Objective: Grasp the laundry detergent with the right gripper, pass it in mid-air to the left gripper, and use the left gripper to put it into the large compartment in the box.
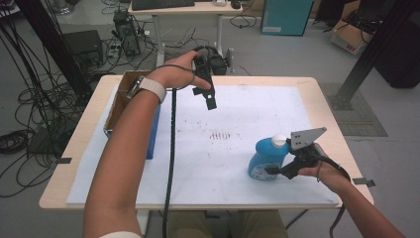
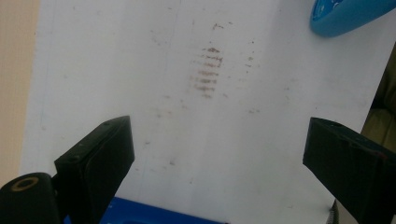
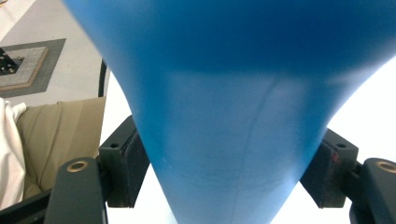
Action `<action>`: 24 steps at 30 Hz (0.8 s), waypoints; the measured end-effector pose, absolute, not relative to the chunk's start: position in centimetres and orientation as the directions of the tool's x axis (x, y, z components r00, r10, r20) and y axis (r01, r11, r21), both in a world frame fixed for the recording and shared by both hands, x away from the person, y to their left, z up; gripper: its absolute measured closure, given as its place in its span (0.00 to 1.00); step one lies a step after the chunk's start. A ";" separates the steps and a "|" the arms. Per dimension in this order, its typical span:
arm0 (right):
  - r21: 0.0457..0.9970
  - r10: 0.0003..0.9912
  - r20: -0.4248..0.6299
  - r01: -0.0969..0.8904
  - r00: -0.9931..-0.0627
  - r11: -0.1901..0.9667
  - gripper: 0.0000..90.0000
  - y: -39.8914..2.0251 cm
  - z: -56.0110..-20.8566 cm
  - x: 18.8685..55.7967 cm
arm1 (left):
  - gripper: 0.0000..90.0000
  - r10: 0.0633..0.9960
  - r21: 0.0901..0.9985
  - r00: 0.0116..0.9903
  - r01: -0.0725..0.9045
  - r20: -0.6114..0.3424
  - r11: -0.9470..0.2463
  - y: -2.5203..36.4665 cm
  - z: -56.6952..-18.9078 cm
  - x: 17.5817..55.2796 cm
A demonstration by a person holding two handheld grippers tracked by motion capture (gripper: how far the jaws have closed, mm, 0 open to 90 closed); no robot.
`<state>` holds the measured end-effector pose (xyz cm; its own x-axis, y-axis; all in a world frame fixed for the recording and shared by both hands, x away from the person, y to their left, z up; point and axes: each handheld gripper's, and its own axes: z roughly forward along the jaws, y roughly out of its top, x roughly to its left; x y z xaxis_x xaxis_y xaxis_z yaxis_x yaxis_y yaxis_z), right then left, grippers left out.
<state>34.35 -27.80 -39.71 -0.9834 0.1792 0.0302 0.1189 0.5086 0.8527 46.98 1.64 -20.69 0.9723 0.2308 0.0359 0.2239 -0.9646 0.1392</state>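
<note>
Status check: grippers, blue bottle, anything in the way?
Right gripper fingers closed on the blue bottle, upright on the white mat. Left gripper open, empty, held above the mat. Cardboard box at left edge, clear of the bottle.

The right gripper (image 1: 275,170) gripped the blue bottle (image 1: 265,158) standing on the desk (image 1: 324,99). The left gripper (image 1: 208,96) hung above the white mat (image 1: 198,163), jaws empty.

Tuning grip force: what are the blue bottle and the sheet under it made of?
Blue bottle: looks like smooth moulded plastic with a soft sheen, faint seam in the right gripper view, white cap. White sheet: matte, likely paper or thin board, scuffed with brownish marks.
</note>
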 end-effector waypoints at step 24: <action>0.866 0.169 0.023 0.104 -0.985 0.489 0.43 -27.5 -39.9 34.4 | 0.10 0.234 0.141 0.972 0.228 0.030 -0.963 1.7 -20.8 47.1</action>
<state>34.41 -27.48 -39.87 -0.9854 0.1687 0.0225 0.1036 0.4895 0.8658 47.06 1.71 -20.80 0.9718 0.2340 0.0304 0.2275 -0.9634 0.1414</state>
